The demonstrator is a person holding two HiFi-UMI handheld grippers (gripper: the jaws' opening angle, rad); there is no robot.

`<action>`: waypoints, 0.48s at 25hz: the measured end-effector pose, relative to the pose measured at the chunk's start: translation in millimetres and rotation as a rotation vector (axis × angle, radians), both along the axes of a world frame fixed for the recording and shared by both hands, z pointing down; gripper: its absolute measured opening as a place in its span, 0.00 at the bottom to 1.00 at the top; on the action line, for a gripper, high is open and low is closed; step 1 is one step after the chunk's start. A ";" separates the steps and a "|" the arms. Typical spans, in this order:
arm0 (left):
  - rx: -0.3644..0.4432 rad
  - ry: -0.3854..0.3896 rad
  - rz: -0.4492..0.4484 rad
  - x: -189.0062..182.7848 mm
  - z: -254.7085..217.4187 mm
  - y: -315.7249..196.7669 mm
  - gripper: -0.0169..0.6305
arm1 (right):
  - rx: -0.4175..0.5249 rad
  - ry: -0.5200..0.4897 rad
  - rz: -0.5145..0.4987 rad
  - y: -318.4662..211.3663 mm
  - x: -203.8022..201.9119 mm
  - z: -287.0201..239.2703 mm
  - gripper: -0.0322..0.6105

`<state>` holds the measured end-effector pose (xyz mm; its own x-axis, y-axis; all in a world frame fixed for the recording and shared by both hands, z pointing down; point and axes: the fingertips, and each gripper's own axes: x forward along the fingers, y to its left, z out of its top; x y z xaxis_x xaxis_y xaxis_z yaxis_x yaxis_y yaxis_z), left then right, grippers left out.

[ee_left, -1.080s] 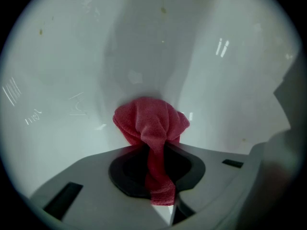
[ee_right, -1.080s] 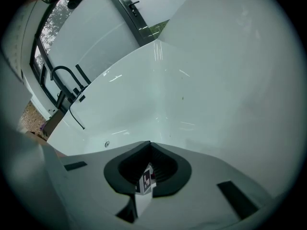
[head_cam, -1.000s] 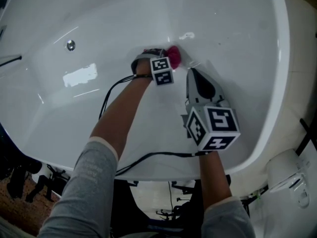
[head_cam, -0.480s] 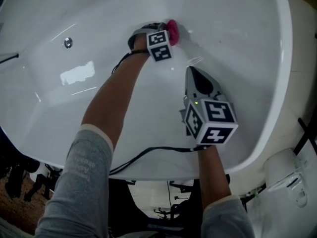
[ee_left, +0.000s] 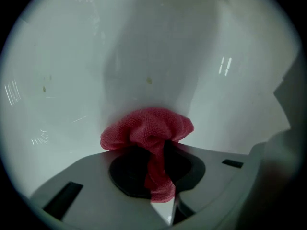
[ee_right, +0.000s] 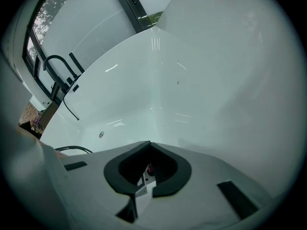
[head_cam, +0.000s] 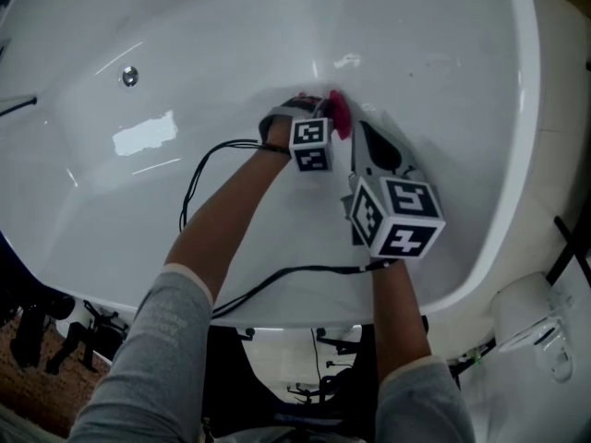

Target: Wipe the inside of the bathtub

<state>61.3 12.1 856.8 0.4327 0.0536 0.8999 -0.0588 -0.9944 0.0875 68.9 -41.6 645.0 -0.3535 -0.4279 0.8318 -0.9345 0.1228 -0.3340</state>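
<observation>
The white bathtub [head_cam: 185,53] fills the head view. My left gripper [head_cam: 325,118] is low inside it, shut on a bunched pink cloth [head_cam: 339,113] that presses against the tub's inner wall. In the left gripper view the pink cloth [ee_left: 146,131] bulges out between the jaws against the white bathtub wall [ee_left: 158,47], where small specks show. My right gripper [head_cam: 374,150] hovers just right of the left one, shut, with nothing between its jaws. In the right gripper view the right gripper [ee_right: 144,174] points along the bathtub's interior [ee_right: 158,80].
A round metal overflow fitting [head_cam: 130,77] sits on the tub's left wall. Black cables [head_cam: 212,164] trail from the grippers over the tub's near rim [head_cam: 277,317]. A black tap [ee_right: 60,73] stands at the far rim in the right gripper view.
My left gripper swept the pink cloth up the tub wall and has come back down toward the right gripper. The right gripper barely moved.
</observation>
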 end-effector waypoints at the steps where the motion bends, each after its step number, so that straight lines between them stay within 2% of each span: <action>1: -0.005 -0.001 -0.002 0.2 0.1 1.3 0.12 | -0.001 0.001 0.002 -0.2 0.7 0.8 0.06; 5: 0.006 -0.009 -0.038 -4.0 -3.3 -27.7 0.13 | 0.001 0.008 0.011 -1.8 3.9 3.2 0.06; 12: 0.136 -0.006 -0.106 -17.1 -46.9 -138.7 0.13 | 0.003 0.017 0.025 -0.7 7.7 5.1 0.06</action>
